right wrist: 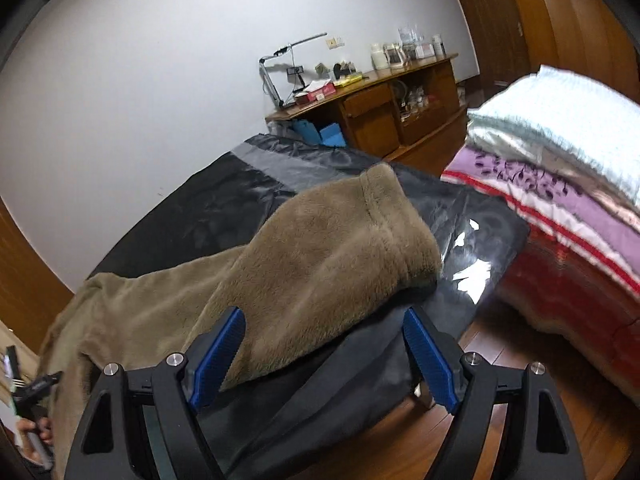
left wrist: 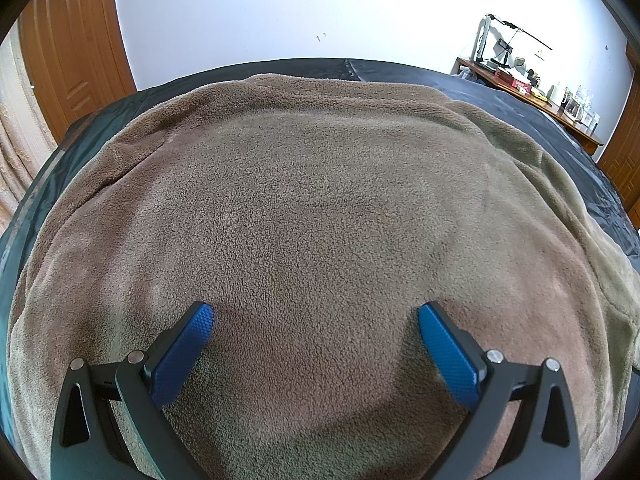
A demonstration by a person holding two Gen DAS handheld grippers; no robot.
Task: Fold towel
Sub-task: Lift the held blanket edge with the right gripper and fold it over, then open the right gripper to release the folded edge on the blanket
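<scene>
Left wrist view: your left gripper (left wrist: 316, 316) hangs over the brown fleece towel (left wrist: 320, 200), fingers spread wide and empty, towel laid across the black-covered surface (left wrist: 540, 120). Right wrist view: your right gripper (right wrist: 324, 324) is spread wide too, gripping nothing, its left finger (right wrist: 218, 360) against the towel's (right wrist: 320, 248) raised corner by the near edge of the surface (right wrist: 224, 192), folded bedding (right wrist: 560, 184) beyond.

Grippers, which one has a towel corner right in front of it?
The right gripper: the brown towel's corner lies between its open fingers; the left gripper hovers over flat towel.
</scene>
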